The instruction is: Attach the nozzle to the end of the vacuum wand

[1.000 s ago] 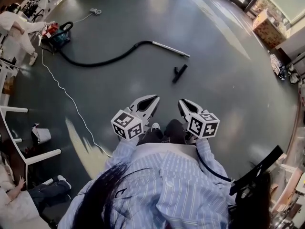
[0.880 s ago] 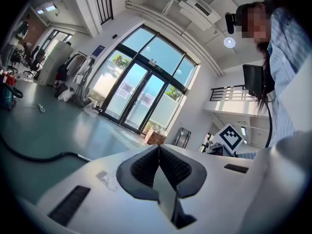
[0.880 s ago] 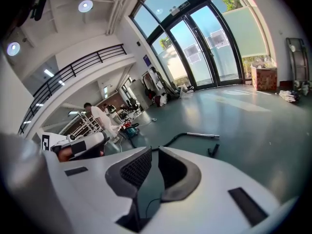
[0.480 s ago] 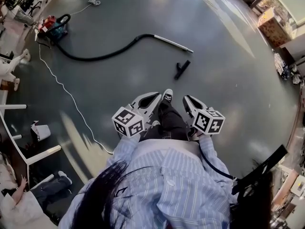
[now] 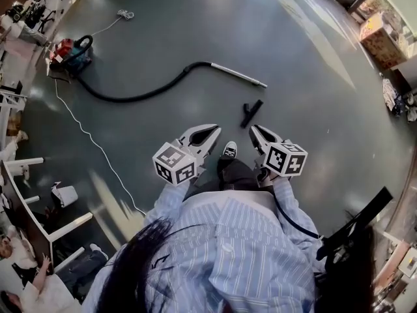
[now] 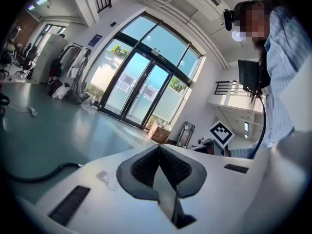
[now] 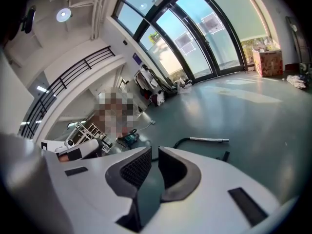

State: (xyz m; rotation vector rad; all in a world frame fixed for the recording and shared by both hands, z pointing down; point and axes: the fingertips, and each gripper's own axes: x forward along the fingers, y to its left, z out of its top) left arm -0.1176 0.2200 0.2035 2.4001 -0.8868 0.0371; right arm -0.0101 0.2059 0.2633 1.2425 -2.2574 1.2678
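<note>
Two claws, head view: left gripper (image 5: 210, 132) and right gripper (image 5: 255, 131) held side by side above the floor (image 5: 313, 103).
Task parts, head view: black nozzle (image 5: 251, 113) lies just ahead of the right gripper, near the wand (image 5: 238, 75) tip but apart from it.
Hidden, head view: the person's shirt (image 5: 228, 253) covers the lower floor.
Left gripper view: jaws pressed together, empty; a stretch of hose (image 6: 44, 172) is cut off behind the claw.
Right gripper view: jaws a narrow gap apart, nothing between; the nozzle is half hidden behind one jaw.
Room: glossy grey-green floor, tall glass doors (image 6: 141, 91).
</note>
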